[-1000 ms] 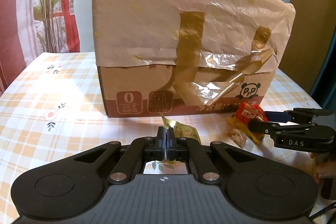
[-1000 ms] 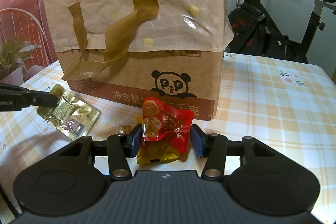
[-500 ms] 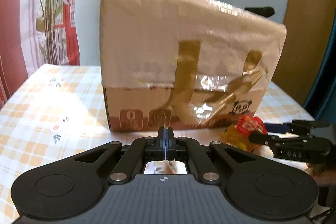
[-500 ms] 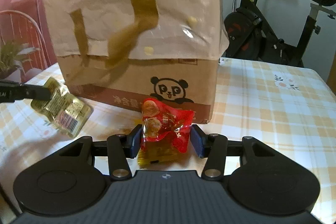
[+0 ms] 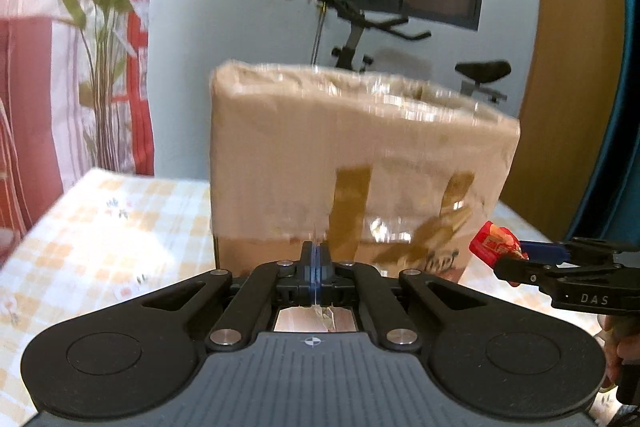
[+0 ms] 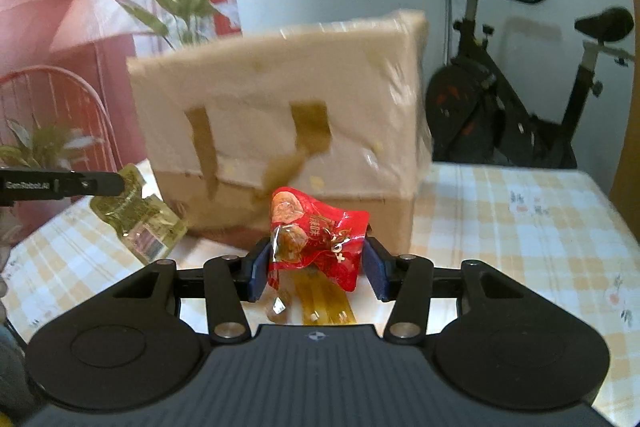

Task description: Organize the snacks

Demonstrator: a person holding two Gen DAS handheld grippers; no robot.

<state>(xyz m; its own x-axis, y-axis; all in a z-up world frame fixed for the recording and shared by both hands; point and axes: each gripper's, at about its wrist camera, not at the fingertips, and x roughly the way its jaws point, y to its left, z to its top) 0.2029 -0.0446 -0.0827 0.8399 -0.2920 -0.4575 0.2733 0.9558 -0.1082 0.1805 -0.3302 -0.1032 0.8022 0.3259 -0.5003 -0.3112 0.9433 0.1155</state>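
My left gripper (image 5: 316,259) is shut on a gold snack packet, seen edge-on as a thin sliver between the fingers. In the right wrist view that gold packet (image 6: 136,215) hangs from the left gripper (image 6: 116,183), lifted above the table. My right gripper (image 6: 316,267) is shut on a red snack packet (image 6: 316,231) and holds it off the table; the red packet also shows in the left wrist view (image 5: 494,245). A large cardboard box (image 5: 360,171) wrapped in plastic and brown tape stands just behind both grippers (image 6: 280,131).
A yellow packet (image 6: 324,303) and a small wrapped sweet (image 6: 278,309) lie on the checked tablecloth (image 6: 520,219) under the right gripper. An exercise bike (image 6: 520,107) stands behind the table on the right. A plant (image 5: 100,67) and curtain are at the left.
Both grippers have risen with their packets, so the box looks lower and its top comes into view. The gold packet left the table. The yellow packet stayed on the table.
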